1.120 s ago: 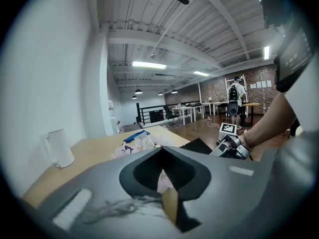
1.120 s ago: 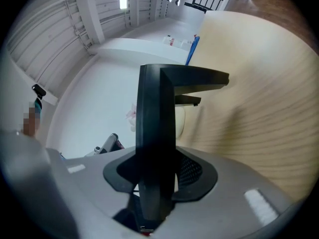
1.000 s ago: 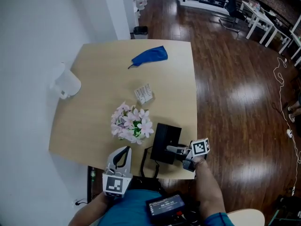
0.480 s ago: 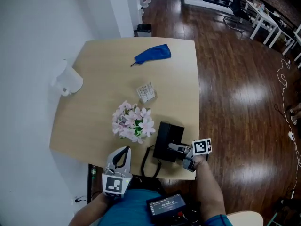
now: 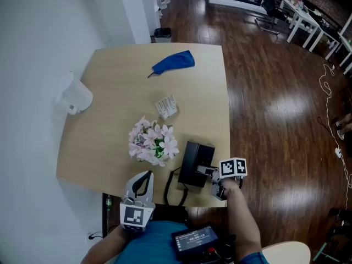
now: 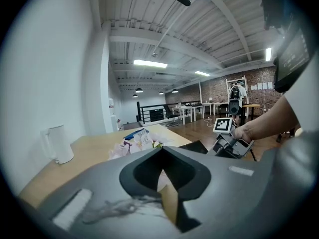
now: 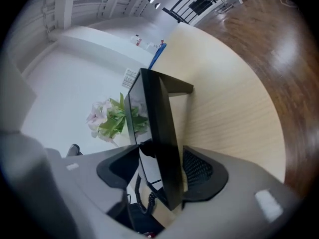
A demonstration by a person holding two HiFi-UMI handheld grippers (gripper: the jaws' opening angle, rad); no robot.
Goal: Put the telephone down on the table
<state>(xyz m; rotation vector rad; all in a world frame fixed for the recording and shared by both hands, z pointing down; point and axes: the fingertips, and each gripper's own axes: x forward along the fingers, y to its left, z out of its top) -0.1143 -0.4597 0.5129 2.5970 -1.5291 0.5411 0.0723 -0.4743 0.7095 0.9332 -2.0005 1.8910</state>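
The black telephone (image 5: pixel 195 159) rests on the table (image 5: pixel 110 120) near its front right corner, its coiled cord (image 5: pixel 169 188) hanging over the front edge. My right gripper (image 5: pixel 207 172) reaches it from the right. In the right gripper view the telephone (image 7: pixel 157 118) stands edge-on between the jaws of my right gripper (image 7: pixel 160 176). Those jaws are opening and the pads stand slightly off the case. My left gripper (image 5: pixel 144 176) hovers at the front edge, shut and holding nothing. In the left gripper view the jaws of my left gripper (image 6: pixel 163 185) meet in front of the table.
A bunch of pink flowers (image 5: pixel 153 142) stands just left of the telephone. A small printed packet (image 5: pixel 166 106) lies mid-table, a blue cloth (image 5: pixel 173 64) at the far edge, a white jug (image 5: pixel 74 97) at the left edge. Wooden floor lies to the right.
My right gripper has sunk a little and rolled, so its marker cube faces up more. Its jaws have spread wider around the telephone. The left gripper stayed where it was.
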